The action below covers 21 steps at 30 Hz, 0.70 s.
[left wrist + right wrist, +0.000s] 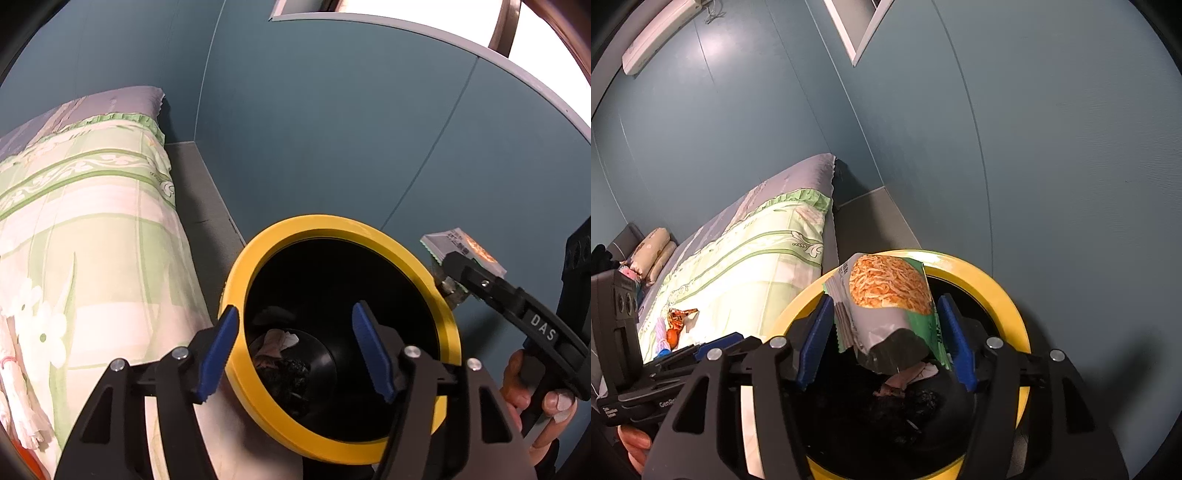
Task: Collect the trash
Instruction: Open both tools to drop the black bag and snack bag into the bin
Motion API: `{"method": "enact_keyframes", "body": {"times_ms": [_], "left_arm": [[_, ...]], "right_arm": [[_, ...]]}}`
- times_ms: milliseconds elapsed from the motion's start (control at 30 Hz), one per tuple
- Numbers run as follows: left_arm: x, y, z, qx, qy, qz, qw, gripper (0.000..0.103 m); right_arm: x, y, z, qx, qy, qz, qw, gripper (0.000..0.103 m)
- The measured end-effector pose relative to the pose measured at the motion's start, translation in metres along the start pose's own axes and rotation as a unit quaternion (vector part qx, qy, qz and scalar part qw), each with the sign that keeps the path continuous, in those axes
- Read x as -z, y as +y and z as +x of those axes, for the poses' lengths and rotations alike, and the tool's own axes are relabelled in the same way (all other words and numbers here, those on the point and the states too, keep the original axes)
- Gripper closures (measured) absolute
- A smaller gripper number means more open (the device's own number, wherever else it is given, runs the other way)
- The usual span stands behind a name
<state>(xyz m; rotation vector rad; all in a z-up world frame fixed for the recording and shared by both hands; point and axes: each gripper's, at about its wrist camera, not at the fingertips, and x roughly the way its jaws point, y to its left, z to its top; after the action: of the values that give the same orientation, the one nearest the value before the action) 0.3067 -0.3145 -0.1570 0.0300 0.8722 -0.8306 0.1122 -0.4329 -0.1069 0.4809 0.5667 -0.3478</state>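
Note:
A black trash bin with a yellow rim stands beside the bed; it also shows in the right wrist view. Crumpled paper and dark scraps lie at its bottom. My left gripper is shut on the bin's rim, one finger outside, one inside. My right gripper is shut on a noodle snack wrapper and holds it over the bin's mouth. In the left wrist view the wrapper sits just outside the rim's right side.
A bed with a green floral cover lies on the left. More wrappers and an orange item lie on the bed. Blue walls stand close behind. Grey floor runs between bed and wall.

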Motion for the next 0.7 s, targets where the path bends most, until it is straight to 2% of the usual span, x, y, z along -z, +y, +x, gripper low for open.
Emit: {"method": "enact_keyframes", "body": {"times_ms": [100, 200, 700], "left_arm": [[0.001, 0.003, -0.005, -0.002, -0.002, -0.005, 1.0, 0.042], [0.003, 0.006, -0.01, -0.003, -0.006, -0.008, 0.9999, 0.039], [-0.005, 0.026, -0.047, -0.015, -0.037, -0.025, 0.9989, 0.039]], "right_arm": [[0.0, -0.001, -0.003, 0.0, 0.001, 0.0, 1.0, 0.044], [0.0, 0.001, -0.004, -0.004, 0.005, -0.002, 1.0, 0.038], [-0.008, 0.022, -0.022, -0.011, -0.005, -0.016, 1.0, 0.038]]}}
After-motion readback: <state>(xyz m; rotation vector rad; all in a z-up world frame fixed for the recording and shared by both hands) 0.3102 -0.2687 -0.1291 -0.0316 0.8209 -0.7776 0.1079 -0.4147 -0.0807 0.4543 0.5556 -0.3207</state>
